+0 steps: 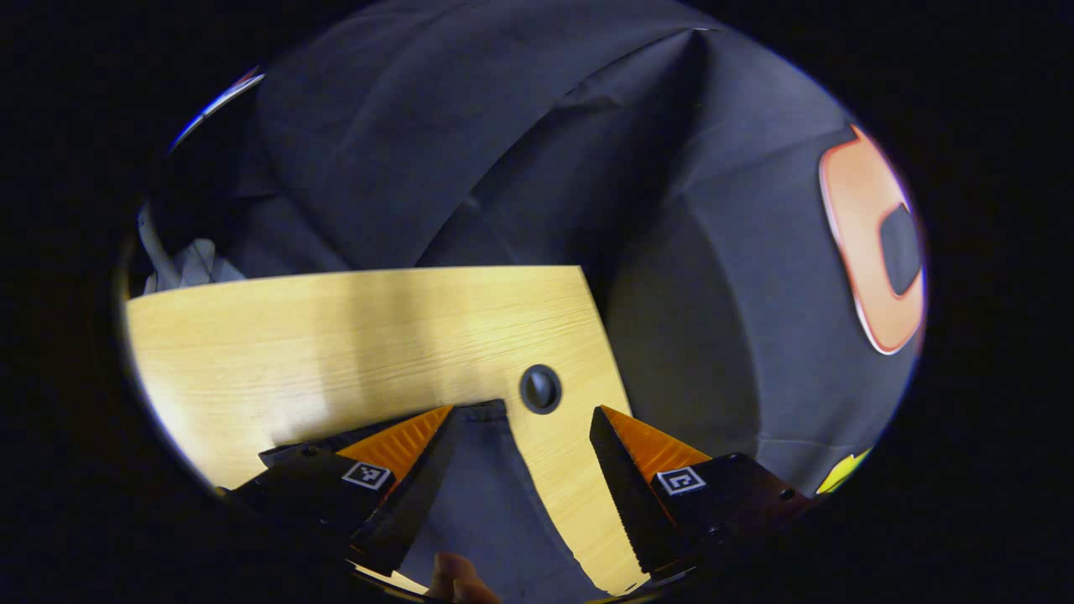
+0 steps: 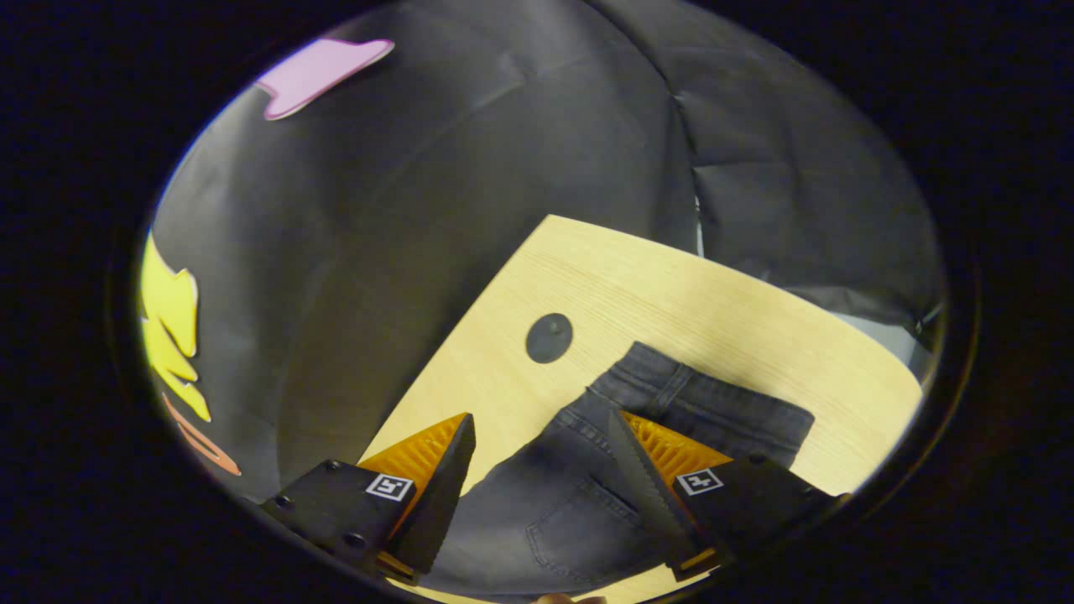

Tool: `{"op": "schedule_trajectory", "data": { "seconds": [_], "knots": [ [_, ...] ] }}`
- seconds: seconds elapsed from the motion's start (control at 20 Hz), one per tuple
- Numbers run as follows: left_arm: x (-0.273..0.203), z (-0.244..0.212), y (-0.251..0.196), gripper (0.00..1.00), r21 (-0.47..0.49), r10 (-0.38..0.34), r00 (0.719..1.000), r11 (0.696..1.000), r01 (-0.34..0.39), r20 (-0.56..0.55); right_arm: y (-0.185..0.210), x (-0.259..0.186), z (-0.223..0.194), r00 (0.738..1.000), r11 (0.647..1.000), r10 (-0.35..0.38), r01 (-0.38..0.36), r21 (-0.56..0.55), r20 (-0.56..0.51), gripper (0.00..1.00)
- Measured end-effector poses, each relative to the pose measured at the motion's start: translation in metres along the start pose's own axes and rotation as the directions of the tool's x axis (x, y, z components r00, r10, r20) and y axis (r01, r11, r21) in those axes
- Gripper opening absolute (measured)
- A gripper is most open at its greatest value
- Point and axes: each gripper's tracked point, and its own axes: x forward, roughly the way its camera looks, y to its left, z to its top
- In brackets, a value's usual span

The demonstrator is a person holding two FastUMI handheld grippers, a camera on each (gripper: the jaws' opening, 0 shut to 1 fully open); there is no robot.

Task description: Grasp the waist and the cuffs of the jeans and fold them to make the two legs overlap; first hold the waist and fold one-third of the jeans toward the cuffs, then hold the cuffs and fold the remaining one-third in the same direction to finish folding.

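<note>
Dark grey jeans lie flat on the light wooden table [image 1: 336, 344]. In the left gripper view one leg [image 1: 491, 503] runs up between my fingers and ends in a cuff [image 1: 484, 411] near the left fingertip. My left gripper [image 1: 523, 413] is open over that cuff. The right gripper view has the waist end of the jeans [image 2: 579, 486], with the waistband and belt loops [image 2: 705, 403] and a back pocket [image 2: 579, 524]. My right gripper [image 2: 542, 417] is open above the seat area, its right finger [image 2: 646, 470] over the denim. Whether either gripper touches the cloth I cannot tell.
A round black grommet [image 1: 540, 388] sits in the tabletop near the edge, seen in the right gripper view as the grommet [image 2: 549, 338] beside the waist. The table edge [image 1: 604, 335] drops off to the black booth cloth. Some white cloth [image 1: 189, 264] lies beyond the far left edge. A fingertip [image 1: 457, 580] shows at the bottom.
</note>
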Motion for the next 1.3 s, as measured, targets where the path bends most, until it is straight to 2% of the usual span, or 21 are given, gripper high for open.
{"op": "schedule_trajectory", "data": {
  "seconds": [0.15,0.25,0.4,0.5,0.65,0.7,0.8,0.9,1.0,1.15,1.2,1.3],
  "knots": [
    [-0.041,0.009,-0.029,0.99,0.194,-0.094,0.994,0.977,0.082,0.055,0.017,-0.031,0.013,0.997,0.997,0.050,-0.046,-0.066,0.052,0.98],
    [-0.073,0.009,-0.046,0.99,0.328,-0.156,0.984,0.937,0.119,0.090,0.029,-0.058,0.026,0.991,0.990,0.086,-0.073,-0.120,0.106,0.98],
    [-0.125,0.012,-0.086,0.99,0.469,-0.262,0.954,0.867,0.167,0.144,0.044,-0.106,0.047,0.968,0.964,0.148,-0.096,-0.246,0.204,0.97],
    [-0.164,0.012,-0.106,0.98,0.578,-0.325,0.927,0.800,0.163,0.188,0.051,-0.138,0.060,0.942,0.932,0.191,-0.086,-0.351,0.277,0.98],
    [-0.219,-0.008,-0.128,0.98,0.759,-0.407,0.878,0.646,0.082,0.252,0.055,-0.179,0.074,0.899,0.871,0.241,-0.034,-0.490,0.366,0.98],
    [-0.237,-0.019,-0.141,0.98,0.795,-0.450,0.855,0.602,0.077,0.258,0.050,-0.188,0.074,0.891,0.855,0.248,-0.017,-0.518,0.380,0.97],
    [-0.276,-0.036,-0.161,0.98,0.833,-0.538,0.802,0.545,0.096,0.259,0.035,-0.198,0.068,0.896,0.850,0.234,0.000,-0.527,0.377,0.97],
    [-0.321,-0.055,-0.167,1.00,0.865,-0.607,0.754,0.490,0.106,0.252,0.011,-0.191,0.056,0.922,0.875,0.180,0.010,-0.485,0.343,0.97],
    [-0.361,-0.079,-0.162,0.98,0.883,-0.638,0.733,0.456,0.113,0.236,-0.019,-0.176,0.040,0.953,0.918,0.112,0.009,-0.396,0.281,0.97],
    [-0.407,-0.105,-0.160,0.98,0.887,-0.676,0.704,0.437,0.147,0.216,-0.057,-0.154,0.012,0.990,0.986,0.054,-0.032,-0.166,0.129,0.98],
    [-0.417,-0.114,-0.163,0.98,0.889,-0.684,0.699,0.430,0.153,0.210,-0.070,-0.142,0.005,0.996,0.997,0.036,-0.030,-0.074,0.087,0.98],
    [-0.431,-0.128,-0.155,0.98,0.893,-0.685,0.701,0.422,0.157,0.200,-0.092,-0.120,-0.008,1.000,0.996,0.019,-0.021,0.092,0.021,0.98]
  ]
}}
